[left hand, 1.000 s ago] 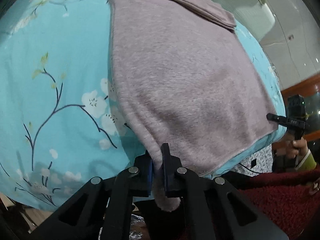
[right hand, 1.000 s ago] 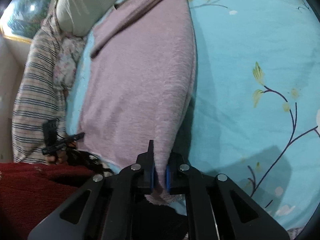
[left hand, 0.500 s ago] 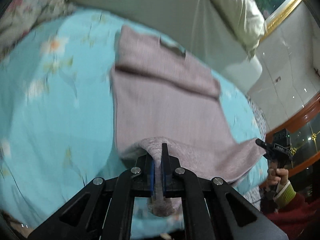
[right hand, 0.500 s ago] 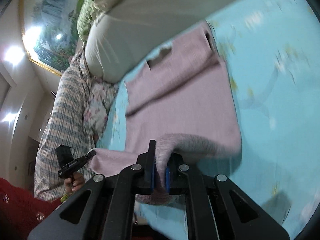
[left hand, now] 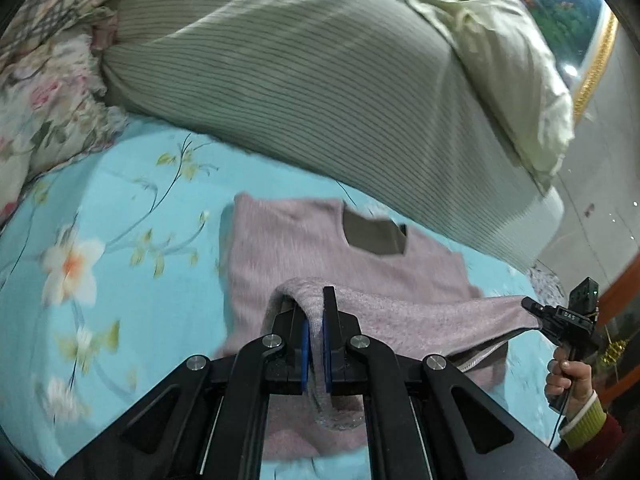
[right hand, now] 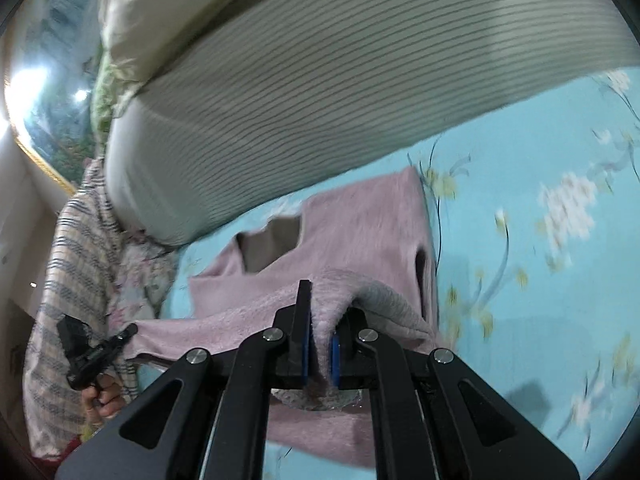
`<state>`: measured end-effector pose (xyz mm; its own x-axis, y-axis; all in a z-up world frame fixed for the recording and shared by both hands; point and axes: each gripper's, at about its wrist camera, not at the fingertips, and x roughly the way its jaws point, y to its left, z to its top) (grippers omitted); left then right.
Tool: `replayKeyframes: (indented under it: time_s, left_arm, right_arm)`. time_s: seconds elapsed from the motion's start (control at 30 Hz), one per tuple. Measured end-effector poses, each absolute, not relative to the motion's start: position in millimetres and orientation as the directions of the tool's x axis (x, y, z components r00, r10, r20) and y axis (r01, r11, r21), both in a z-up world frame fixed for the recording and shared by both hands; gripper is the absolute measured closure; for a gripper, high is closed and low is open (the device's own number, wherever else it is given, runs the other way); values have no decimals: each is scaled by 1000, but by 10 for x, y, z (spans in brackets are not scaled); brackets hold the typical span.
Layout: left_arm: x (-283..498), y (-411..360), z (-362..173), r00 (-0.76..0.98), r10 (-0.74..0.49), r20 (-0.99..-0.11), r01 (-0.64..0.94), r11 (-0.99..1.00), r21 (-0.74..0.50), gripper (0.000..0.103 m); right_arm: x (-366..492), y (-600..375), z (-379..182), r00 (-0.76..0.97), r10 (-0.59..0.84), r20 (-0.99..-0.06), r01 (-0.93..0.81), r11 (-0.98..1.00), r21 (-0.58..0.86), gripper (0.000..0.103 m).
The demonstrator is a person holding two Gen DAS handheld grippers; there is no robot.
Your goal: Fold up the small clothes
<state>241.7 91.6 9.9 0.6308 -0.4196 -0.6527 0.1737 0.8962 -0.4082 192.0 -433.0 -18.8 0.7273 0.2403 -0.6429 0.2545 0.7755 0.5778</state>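
Your left gripper (left hand: 316, 344) and right gripper (right hand: 318, 356) are each clamped on a hem corner of the sweater (left hand: 288, 248), which lies on the sheet (left hand: 120, 280) with its collar toward the pillow (left hand: 320, 80). Hem is lifted, halfway over the body. Left: lay it at the collar, release, smooth. Sleeves hidden; edges motion-blurred.

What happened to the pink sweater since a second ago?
Both grippers, the left gripper and the right gripper, lifted the pink sweater's bottom edge and carried it toward the neckline, folding the sweater over itself. Before, it lay flat on the blue sheet. Both grips stayed shut on the hem; the collar end stayed put.
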Motion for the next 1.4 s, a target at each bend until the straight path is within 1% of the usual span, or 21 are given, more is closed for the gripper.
replayKeyframes:
  time_s: [0.13, 0.3, 0.4, 0.5, 0.57, 0.6, 0.63, 0.67, 0.7, 0.73, 0.77, 0.8, 0.87, 0.93, 1.0, 1.1, 1.13, 1.17, 1.23, 1.3, 1.4]
  left_arm:
    - [2858, 820, -37, 626, -389, -676, 148, 910, -386, 100]
    - [3324, 719, -405, 594, -332, -733, 88, 932, -351, 99]
    - [3511, 683, -639, 573, -295, -765, 44, 943, -330, 99]
    - [3599, 696, -766, 567, -279, -775, 24, 946, -323, 99]
    - [3629, 715, -816, 553, -280, -785, 18, 946, -324, 98]
    - [3627, 731, -834, 544, -285, -789, 17, 944, -329, 96]
    - [3612, 746, -833, 539, -291, -791, 17, 942, -335, 96]
    - [3551, 766, -804, 538, -301, -787, 22, 939, -344, 94]
    - [3484, 774, -770, 540, -304, -784, 30, 939, -344, 84]
    - [3397, 769, -725, 545, -301, -783, 39, 942, -334, 69]
    - [3296, 752, -675, 552, -300, -778, 53, 944, -326, 63]
    - [3143, 719, -624, 555, -316, -769, 81, 941, -329, 60]
    - [2889, 592, -595, 534, -372, -759, 146, 925, -351, 60]
    - [2698, 421, -653, 494, -417, -763, 197, 908, -369, 60]
    - [2553, 188, -810, 431, -453, -780, 243, 891, -383, 60]
    - [2497, -127, -1095, 366, -438, -821, 273, 894, -355, 62]
    - [2530, -180, -1162, 355, -434, -828, 272, 895, -352, 66]
    - [2593, -214, -1214, 349, -428, -834, 268, 898, -349, 68]
    - [2759, -236, -1245, 354, -407, -842, 261, 908, -329, 75]
    - [2978, -216, -1189, 380, -381, -843, 261, 918, -297, 76]
    - [3326, -159, -1093, 428, -349, -834, 250, 932, -262, 81]
  right_arm:
    - [2343, -4460, -393, 688, 226, -690, 293, 784, 548, 94]
    - [2702, -4503, -680, 619, 212, -756, 313, 817, 485, 94]
    - [2803, -4556, -795, 610, 216, -762, 316, 816, 484, 94]
    - [2830, -4637, -873, 599, 256, -759, 328, 786, 524, 94]
    - [2756, -4705, -853, 597, 292, -747, 346, 746, 569, 93]
    - [2705, -4723, -819, 606, 299, -737, 346, 735, 583, 93]
    - [2622, -4740, -750, 622, 297, -725, 343, 729, 592, 90]
    - [2512, -4749, -660, 640, 274, -718, 341, 736, 585, 86]
    - [2428, -4738, -591, 652, 244, -718, 347, 746, 568, 84]
    - [2303, -4715, -498, 667, 203, -717, 352, 762, 543, 76]
    - [2185, -4671, -430, 685, 182, -706, 345, 772, 534, 74]
    - [2106, -4612, -395, 695, 182, -696, 330, 779, 534, 74]
    - [2031, -4373, -413, 676, 247, -694, 248, 811, 530, 74]
    - [2093, -3997, -559, 575, 299, -762, 148, 877, 456, 74]
    - [2193, -3647, -740, 474, 308, -825, 43, 928, 371, 76]
    - [2384, -3427, -931, 406, 287, -867, -41, 954, 297, 77]
    - [2467, -3454, -950, 412, 269, -871, -43, 960, 276, 78]
    - [2561, -3518, -951, 424, 252, -870, -35, 964, 262, 80]
    - [2728, -3702, -919, 455, 214, -864, 6, 970, 243, 87]
    - [2878, -3927, -849, 497, 175, -850, 66, 969, 238, 88]
    - [3100, -4273, -705, 558, 63, -827, 197, 959, 206, 88]
